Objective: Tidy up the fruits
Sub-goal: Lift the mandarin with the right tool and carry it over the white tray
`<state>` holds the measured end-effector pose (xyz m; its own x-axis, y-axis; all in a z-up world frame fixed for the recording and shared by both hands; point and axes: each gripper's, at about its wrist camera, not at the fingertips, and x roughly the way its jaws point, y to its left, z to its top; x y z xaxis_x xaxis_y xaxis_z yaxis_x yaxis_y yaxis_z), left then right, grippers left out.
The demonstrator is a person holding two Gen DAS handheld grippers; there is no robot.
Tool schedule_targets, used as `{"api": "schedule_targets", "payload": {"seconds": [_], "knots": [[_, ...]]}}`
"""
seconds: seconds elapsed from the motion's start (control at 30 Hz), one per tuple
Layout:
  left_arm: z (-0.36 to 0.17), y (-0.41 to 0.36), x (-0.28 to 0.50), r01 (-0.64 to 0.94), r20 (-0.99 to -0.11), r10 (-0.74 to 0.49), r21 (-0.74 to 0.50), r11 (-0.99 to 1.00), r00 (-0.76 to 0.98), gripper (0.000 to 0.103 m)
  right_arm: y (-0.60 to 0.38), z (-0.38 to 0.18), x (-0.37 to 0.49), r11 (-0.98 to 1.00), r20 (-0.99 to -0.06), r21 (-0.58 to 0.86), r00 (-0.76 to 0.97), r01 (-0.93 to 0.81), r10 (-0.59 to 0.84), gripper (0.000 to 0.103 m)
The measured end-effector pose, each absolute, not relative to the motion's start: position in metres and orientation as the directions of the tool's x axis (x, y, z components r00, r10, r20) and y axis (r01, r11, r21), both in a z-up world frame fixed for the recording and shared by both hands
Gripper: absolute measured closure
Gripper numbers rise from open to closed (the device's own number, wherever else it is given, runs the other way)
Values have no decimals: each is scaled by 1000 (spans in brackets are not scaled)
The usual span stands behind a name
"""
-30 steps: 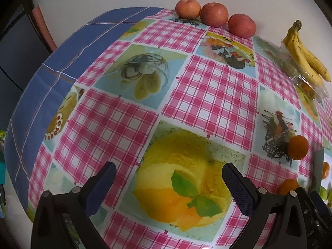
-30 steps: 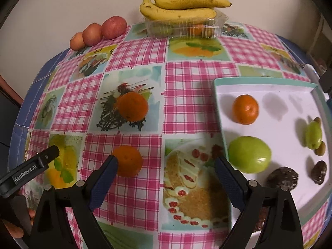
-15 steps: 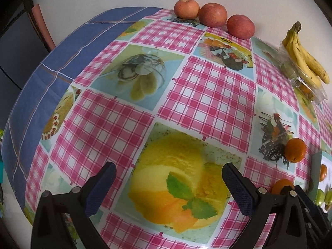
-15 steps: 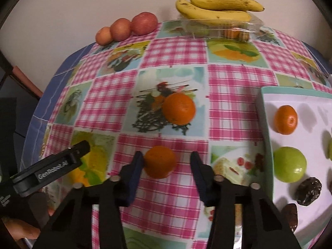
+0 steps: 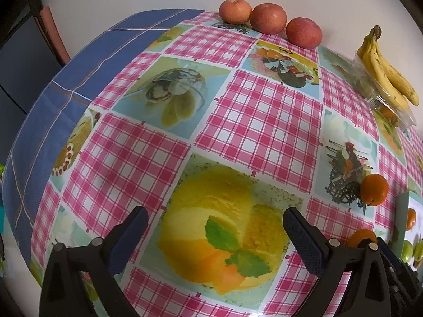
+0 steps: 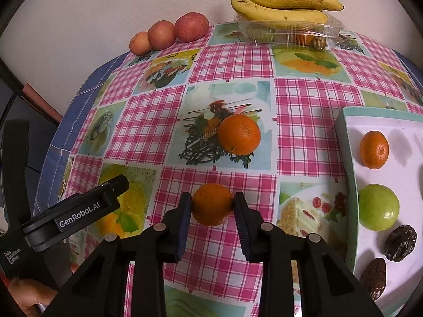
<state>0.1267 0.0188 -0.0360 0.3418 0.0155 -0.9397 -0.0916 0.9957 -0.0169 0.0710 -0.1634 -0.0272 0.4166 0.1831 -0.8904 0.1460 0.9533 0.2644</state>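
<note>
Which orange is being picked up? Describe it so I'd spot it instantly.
Start at the white tray on the checked tablecloth. Two oranges lie on the cloth beside it. Yours is the small orange on a pink check, pinched by the right gripper; the bigger orange sits free on a dessert picture.

Occlusions / cutoffs

Tray (image 6: 343,132) runs off the right edge; fruit inside the clear box (image 6: 288,33) under the bananas (image 6: 280,8) unreadable; left view's near orange (image 5: 361,236) half behind a finger.

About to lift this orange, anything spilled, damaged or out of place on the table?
Nothing spilled or damaged. One larger orange sits loose on the tablecloth, outside the tray; bananas rest atop a clear plastic box.
</note>
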Motion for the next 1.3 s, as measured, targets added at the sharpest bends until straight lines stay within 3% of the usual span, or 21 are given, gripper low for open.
{"api": "schedule_targets", "payload": {"seconds": [0.33, 0.47, 0.77, 1.3], "knots": [[-22, -1, 125, -60, -917, -125, -159, 985, 378, 2, -191, -7, 62, 955, -874, 239, 467, 177, 133, 70], [-10, -30, 128, 41, -892, -209, -210, 977, 400, 18, -214, 9, 54, 949, -853, 227, 514, 218, 86, 70], [-7, -83, 136, 185, -855, -369, -321, 929, 365, 44, -265, 28, 40, 913, -821, 230, 570, 336, -3, 70], [-28, -110, 146, 194, -841, -441, -398, 897, 315, 63, -289, 22, 32, 890, -825, 249, 565, 382, -11, 70]]}}
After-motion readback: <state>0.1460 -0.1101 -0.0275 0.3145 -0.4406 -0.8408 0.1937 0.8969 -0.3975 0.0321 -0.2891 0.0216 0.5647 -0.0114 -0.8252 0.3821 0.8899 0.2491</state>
